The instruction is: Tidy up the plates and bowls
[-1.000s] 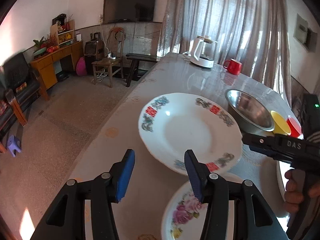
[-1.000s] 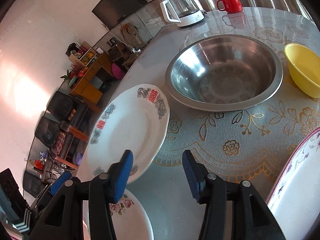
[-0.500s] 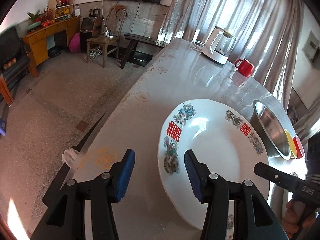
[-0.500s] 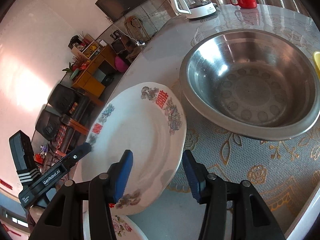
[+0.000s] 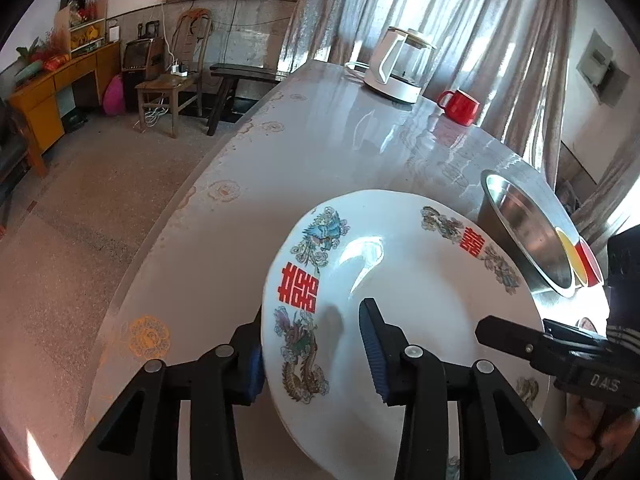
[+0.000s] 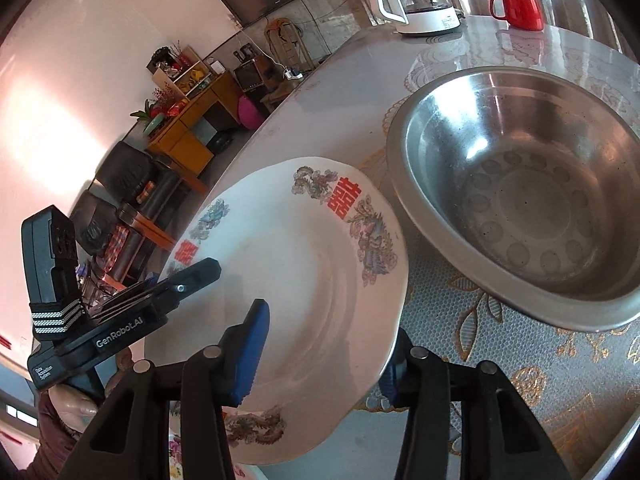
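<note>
A white plate (image 5: 420,300) with red characters and painted dragons lies on the table, partly over a floral plate (image 6: 176,454). My left gripper (image 5: 314,352) straddles the white plate's left rim, one pad outside under the rim and the other over the well. Its jaws are closing and I see no pad pressing. My right gripper (image 6: 326,344) straddles the right rim of the white plate (image 6: 288,272) in the same manner, its jaws also closing. A steel bowl (image 6: 520,200) stands just beyond the plate.
Past the steel bowl (image 5: 524,236) sit a yellow bowl (image 5: 568,248) and a red bowl (image 5: 590,264). A glass kettle (image 5: 400,66) and a red mug (image 5: 460,106) stand at the far end. The table edge (image 5: 160,240) runs along the left, with floor and furniture beyond.
Both grippers have come in onto the white plate from either side, so its rim now sits between each pair of fingers. Both pairs of jaws have narrowed.
</note>
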The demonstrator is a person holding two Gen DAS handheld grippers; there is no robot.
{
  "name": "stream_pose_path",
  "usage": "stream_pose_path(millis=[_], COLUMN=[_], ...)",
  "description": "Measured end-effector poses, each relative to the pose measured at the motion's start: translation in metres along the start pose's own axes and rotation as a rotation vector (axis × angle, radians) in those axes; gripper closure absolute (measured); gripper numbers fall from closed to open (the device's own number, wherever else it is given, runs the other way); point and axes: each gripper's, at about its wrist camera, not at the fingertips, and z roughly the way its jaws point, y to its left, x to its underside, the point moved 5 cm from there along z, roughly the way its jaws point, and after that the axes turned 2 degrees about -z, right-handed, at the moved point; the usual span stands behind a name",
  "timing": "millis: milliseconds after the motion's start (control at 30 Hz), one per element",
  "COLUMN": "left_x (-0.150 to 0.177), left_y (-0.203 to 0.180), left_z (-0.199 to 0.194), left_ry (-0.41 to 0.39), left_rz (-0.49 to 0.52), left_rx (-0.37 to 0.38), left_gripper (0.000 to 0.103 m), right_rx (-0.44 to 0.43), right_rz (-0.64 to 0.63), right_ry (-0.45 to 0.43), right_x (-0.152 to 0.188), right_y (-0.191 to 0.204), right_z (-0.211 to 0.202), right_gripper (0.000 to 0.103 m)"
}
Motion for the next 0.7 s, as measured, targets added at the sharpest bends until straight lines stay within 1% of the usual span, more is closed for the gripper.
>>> stream_pose_path(millis=[33, 100, 133, 167, 200, 233, 267, 300, 400, 467, 533, 600, 700], left_x=[0.002, 0.005, 0.006, 0.007, 0.008, 0.009, 0.011, 0.012, 0.008, 0.005, 0.008, 0.012, 0.019], left_y=[-0.002, -0.007, -0.009, -0.012, -0.013, -0.014, -0.013, -0.011, -0.007, -0.009, -0.013, -0.015, -0.015], left_z=[-0.003, -0.009, -0.013, -0.015, -0.015, -0.012, -0.008, -0.004, 0.001, 0.0, -0.007, -0.011, -0.018], left_ry=[-0.002, -0.003, -0.011, -0.013, -0.01, -0.002, 0.007, 0.019, 0.018, 0.016, -0.007, -0.011, -0.018], left_rz=[0.01, 0.021, 0.028, 0.037, 0.047, 0.05, 0.046, 0.037, 0.003, -0.003, 0.036, 0.058, 0.063], left_rx=[0.004, 0.039, 0.056, 0.057, 0.048, 0.039, 0.031, 0.027, 0.03, 0.018, 0.002, 0.006, 0.008], left_gripper=[0.061, 0.062, 0.062, 0.062, 0.062, 0.062, 0.062, 0.062, 0.062, 0.062, 0.062, 0.062, 0.062], right_rx=[0.006, 0.001, -0.005, 0.026, 0.034, 0.023, 0.016, 0.019, 0.036, 0.041, 0.051, 0.075, 0.1], right_rz=[-0.007, -0.026, -0.037, -0.06, -0.066, -0.046, -0.026, -0.023, -0.052, -0.055, -0.07, -0.102, -0.124], right_ry=[0.001, 0.003, 0.01, 0.006, 0.0, 0.002, -0.002, -0.002, -0.008, -0.01, -0.018, -0.032, -0.041], right_x=[0.0, 0.003, 0.006, 0.007, 0.008, 0.008, 0.008, 0.008, 0.009, 0.009, 0.01, 0.011, 0.013], right_y=[0.0, 0.003, 0.005, 0.006, 0.004, 0.001, -0.002, -0.005, -0.004, -0.003, 0.001, 0.006, 0.01], right_z=[-0.001, -0.004, -0.005, -0.007, -0.007, -0.007, -0.007, -0.007, -0.007, -0.007, -0.008, -0.013, -0.017], right_gripper=[0.057, 0.058, 0.063, 0.063, 0.063, 0.063, 0.065, 0.07, 0.073, 0.073, 0.074, 0.073, 0.073])
